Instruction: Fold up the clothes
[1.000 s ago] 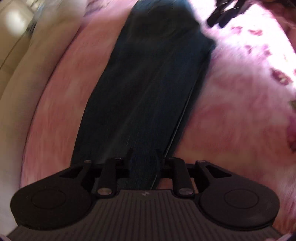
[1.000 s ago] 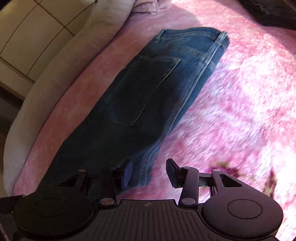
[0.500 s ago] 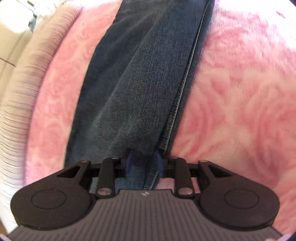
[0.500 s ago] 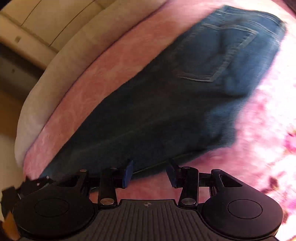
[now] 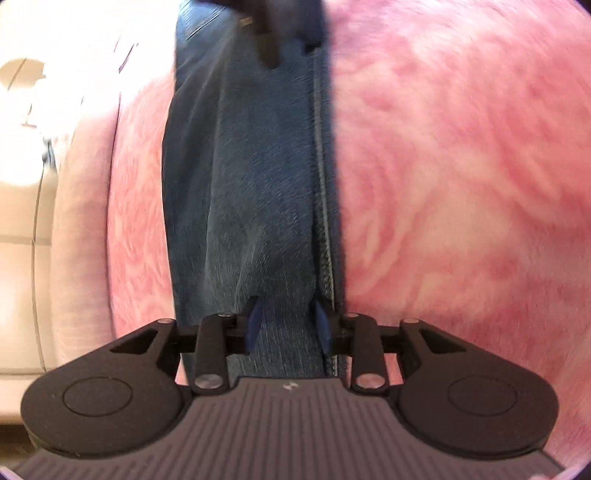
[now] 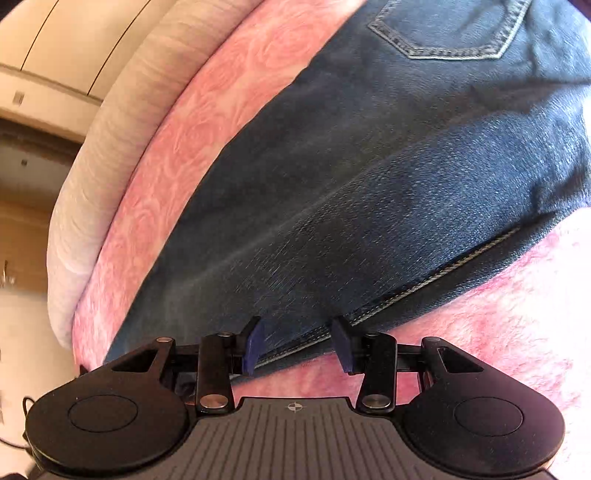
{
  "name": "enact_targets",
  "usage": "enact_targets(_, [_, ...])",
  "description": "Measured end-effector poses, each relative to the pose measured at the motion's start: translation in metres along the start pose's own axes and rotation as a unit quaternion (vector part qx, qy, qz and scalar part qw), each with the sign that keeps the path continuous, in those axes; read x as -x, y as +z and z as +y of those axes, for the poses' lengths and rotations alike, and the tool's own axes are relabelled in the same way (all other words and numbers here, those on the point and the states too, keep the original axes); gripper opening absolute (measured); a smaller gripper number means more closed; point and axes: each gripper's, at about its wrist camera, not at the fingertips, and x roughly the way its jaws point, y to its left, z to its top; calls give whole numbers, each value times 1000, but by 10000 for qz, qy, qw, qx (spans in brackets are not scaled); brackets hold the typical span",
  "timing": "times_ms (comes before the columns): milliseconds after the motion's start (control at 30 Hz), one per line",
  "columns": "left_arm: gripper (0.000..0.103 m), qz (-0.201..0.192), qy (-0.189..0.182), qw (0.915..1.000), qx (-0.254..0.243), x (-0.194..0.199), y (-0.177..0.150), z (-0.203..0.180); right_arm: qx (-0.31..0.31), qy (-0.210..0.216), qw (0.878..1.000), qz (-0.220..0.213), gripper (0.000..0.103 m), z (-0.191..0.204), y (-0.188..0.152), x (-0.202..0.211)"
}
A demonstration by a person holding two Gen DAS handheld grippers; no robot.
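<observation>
Left wrist view looks along a pair of dark blue denim jeans (image 5: 255,192) folded lengthwise into a long strip, lying on a fluffy pink blanket with a rose pattern (image 5: 454,177). The left gripper (image 5: 286,325) sits at the near end of that strip with the denim filling the gap between its blue-padded fingers (image 5: 252,325); the pads stand a moderate way apart, and whether they press the cloth or merely straddle it cannot be told from this angle. A stitched side seam (image 5: 327,229) runs straight ahead of the gripper's right finger, along the right edge of the strip. Far ahead, at the top of the frame, a blurred dark shape (image 5: 280,33) overlaps the denim; what it is cannot be made out. To the left of the gripper the blanket ends at a pale cream padded edge (image 5: 79,206). In the right wrist view, the right gripper (image 6: 297,347) has its jaws parted, with the stitched edge of the jeans (image 6: 332,206) passing between the blue pads (image 6: 341,349) and no clamping visible. The denim spreads ahead and to the right of this gripper, and a back pocket with pale stitching (image 6: 447,29) shows far ahead at the upper right. The pink blanket (image 6: 517,321) lies bare beside the right finger, and the cream edge (image 6: 122,155) curves away on the left.
</observation>
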Motion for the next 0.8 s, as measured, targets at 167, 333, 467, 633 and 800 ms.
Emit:
enact_targets(167, [21, -62, -112, 9998, 119, -4, -4, 6, -484, -19, 9983, -310, 44, -10, 6, 10])
enact_targets(333, [1, -267, -358, 9970, 625, 12, -13, 20, -1256, 95, 9897, -673, 44, -26, 7, 19])
enact_targets(467, [0, -576, -517, 9945, 707, 29, -25, 23, -1273, -45, 9870, -981, 44, -34, 2, 35])
enact_targets(633, [0, -711, -780, 9931, 520, 23, -28, 17, -1555, 28, 9803, -1216, 44, -47, 2, 35])
enact_targets(800, [0, -691, -939, 9923, 406, 20, -29, 14, -1423, -441, 9818, -1181, 14, -42, 9, 38])
